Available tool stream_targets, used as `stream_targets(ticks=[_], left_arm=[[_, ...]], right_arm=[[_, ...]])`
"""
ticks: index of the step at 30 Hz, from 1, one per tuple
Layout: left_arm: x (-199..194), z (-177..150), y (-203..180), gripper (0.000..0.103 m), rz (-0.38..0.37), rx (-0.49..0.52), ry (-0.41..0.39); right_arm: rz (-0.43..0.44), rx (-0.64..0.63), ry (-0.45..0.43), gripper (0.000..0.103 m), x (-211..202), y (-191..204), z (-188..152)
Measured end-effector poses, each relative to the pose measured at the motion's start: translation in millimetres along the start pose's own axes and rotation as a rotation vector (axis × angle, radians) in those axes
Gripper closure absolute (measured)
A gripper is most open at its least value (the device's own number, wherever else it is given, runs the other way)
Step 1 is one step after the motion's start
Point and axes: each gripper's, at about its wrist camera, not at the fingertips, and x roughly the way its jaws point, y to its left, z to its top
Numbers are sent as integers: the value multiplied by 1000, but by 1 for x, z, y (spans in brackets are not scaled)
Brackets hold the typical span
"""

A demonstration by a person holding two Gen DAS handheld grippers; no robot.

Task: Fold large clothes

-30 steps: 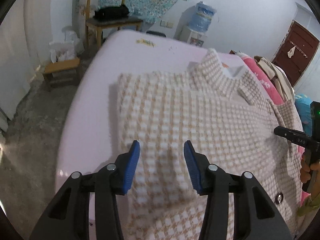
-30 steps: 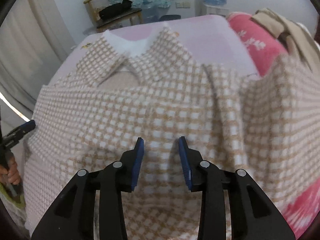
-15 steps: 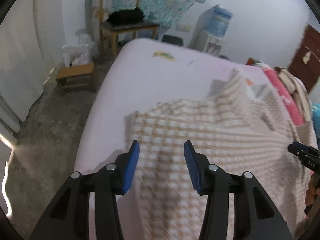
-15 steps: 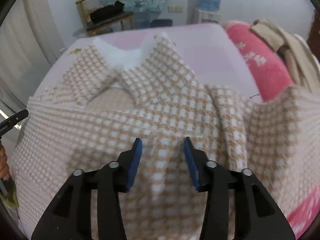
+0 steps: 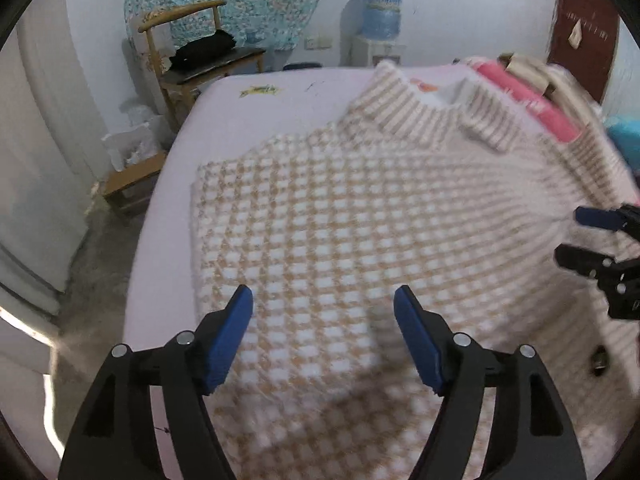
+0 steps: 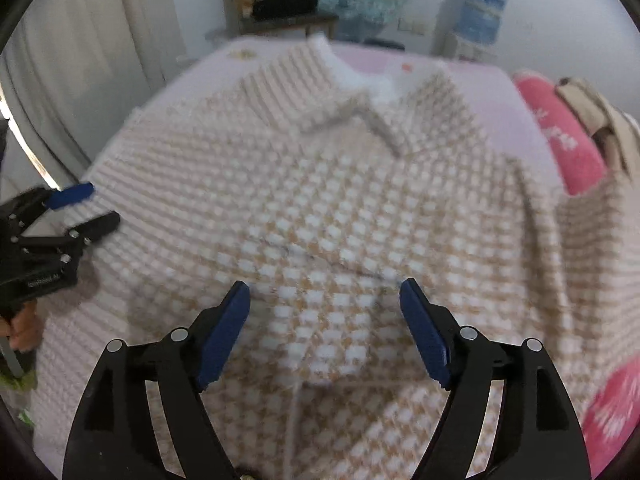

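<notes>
Left gripper [image 5: 323, 312] and right gripper [image 6: 325, 308] both hang over the near part of the checked jacket [image 5: 360, 232], jaws spread wide and just widened further, blue pads clear of the cloth, nothing pinched. The jacket lies spread on the pink bed [image 5: 256, 116], collar [image 6: 360, 104] at the far end. Farther off: a pink blanket [image 6: 560, 140] at right, then a wooden chair [image 5: 192, 52] and water jug [image 5: 380, 10] against the far wall.

We count one checked garment [image 5: 340, 216], two grippers, one wooden chair [image 5: 192, 52] at eleven o'clock, one water bottle [image 5: 380, 12], one low stool [image 5: 132, 184].
</notes>
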Motion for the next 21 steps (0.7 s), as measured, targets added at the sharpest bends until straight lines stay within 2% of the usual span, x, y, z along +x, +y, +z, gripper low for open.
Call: stream_targets(ticks=[2, 4, 5, 7, 12, 17, 21], left_arm=[[2, -2, 0, 25, 11, 3, 12], [10, -9, -3, 23, 31, 15, 40], [10, -11, -6, 22, 48, 33, 24], [11, -12, -13, 21, 76, 49, 19], [12, -13, -11, 17, 79, 44, 12], [13, -14, -12, 15, 89, 49, 2], [14, -15, -15, 14, 96, 49, 3]], right_arm=[[-6, 14, 11, 27, 2, -1, -8], [-3, 34, 59, 26, 17, -4, -19], [16, 63, 39, 26, 16, -8, -21], [0, 79, 53, 26, 6, -8, -16], [-53, 126, -18, 24, -27, -13, -18], [-77, 150, 3, 23, -23, -22, -28], [-73, 124, -30, 23, -21, -16, -29]])
